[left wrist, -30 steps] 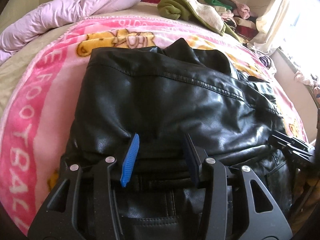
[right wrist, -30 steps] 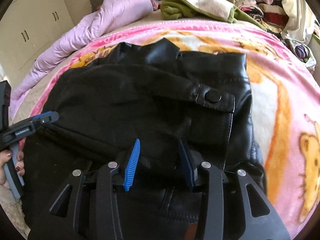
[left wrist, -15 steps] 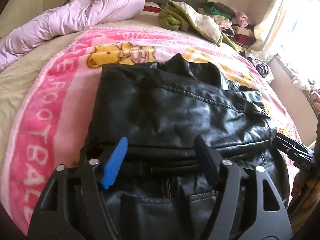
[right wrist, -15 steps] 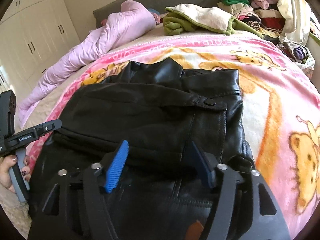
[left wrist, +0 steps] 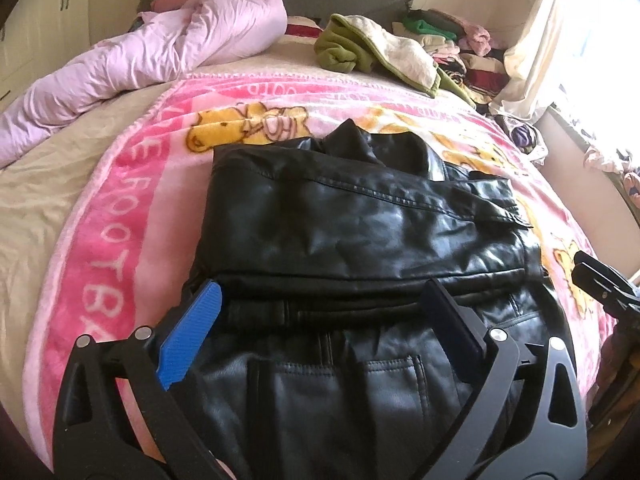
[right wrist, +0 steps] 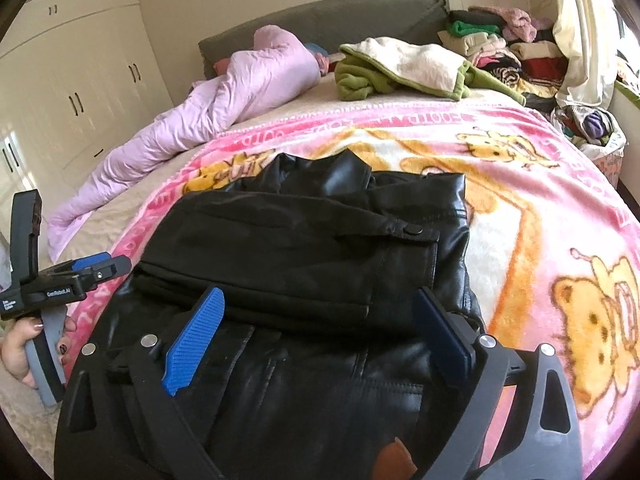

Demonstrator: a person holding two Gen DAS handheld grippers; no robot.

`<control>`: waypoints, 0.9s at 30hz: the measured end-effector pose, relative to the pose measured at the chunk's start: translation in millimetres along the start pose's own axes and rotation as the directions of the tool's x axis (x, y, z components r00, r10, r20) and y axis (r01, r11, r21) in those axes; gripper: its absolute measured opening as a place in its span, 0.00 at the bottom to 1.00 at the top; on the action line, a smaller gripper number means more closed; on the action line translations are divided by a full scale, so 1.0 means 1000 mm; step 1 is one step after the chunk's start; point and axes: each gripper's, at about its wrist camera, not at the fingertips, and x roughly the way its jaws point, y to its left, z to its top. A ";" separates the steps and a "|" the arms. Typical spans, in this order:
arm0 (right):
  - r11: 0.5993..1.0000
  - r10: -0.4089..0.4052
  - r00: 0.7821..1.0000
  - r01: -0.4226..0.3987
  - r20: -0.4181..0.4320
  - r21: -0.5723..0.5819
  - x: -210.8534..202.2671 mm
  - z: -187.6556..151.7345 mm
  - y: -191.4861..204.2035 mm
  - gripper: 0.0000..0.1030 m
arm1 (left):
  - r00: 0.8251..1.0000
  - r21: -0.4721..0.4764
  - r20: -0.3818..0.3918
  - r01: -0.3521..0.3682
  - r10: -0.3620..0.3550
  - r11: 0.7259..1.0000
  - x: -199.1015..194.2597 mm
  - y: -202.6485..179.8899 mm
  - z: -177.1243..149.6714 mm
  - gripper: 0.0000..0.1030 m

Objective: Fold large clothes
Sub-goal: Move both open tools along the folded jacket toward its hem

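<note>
My left gripper (left wrist: 320,312) stands spread wide, its jaws having just been opening; nothing is clamped between them, and the blue pads (left wrist: 191,336) hang above the black leather jacket (left wrist: 360,232) without pressing on it; my right gripper (right wrist: 320,312) is the same, jaws having just opened to their full spread, blue pads (right wrist: 196,336) clear of the leather, holding nothing; from the right wrist view I can see my left gripper out at the left edge, my hand (right wrist: 18,350) wrapped round its grey handle.

The jacket lies on the pink cartoon-bear blanket (left wrist: 104,264) that covers the near part of the bed, roughly in the blanket's middle; it is folded into a compact block, with an upper layer doubled back toward the collar (right wrist: 352,168), so that a fold edge runs across just beyond both sets of fingers; below that edge the lower layer shows a stitched pocket seam (left wrist: 384,364); a flap with a black snap button (right wrist: 412,231) sits along the top of the folded layer on the right; the collar sticks up at the far end; the leather is glossy, creased, catching the window light on its right side.

Farther up the bed lie a crumpled lilac quilt (left wrist: 160,56) to the left and a green-and-cream garment (left wrist: 376,48) to the right, well apart from the jacket; a pile of folded clothes (right wrist: 504,48) sits in the far right corner by the headboard.
</note>
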 end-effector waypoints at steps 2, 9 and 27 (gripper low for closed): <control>1.000 0.000 1.000 0.000 0.012 -0.002 -0.008 -0.001 0.002 0.92 | 1.000 0.001 0.005 0.002 -0.002 1.000 -0.005 -0.001 -0.002 0.91; 1.000 0.001 0.999 -0.001 0.037 -0.007 -0.029 -0.006 0.007 0.92 | 1.000 0.005 0.025 0.002 -0.002 1.000 -0.023 -0.004 -0.010 0.91; 1.000 -0.005 0.998 0.005 0.058 -0.008 -0.063 -0.028 0.010 0.92 | 0.999 0.005 0.054 0.004 -0.005 1.000 -0.057 -0.003 -0.037 0.91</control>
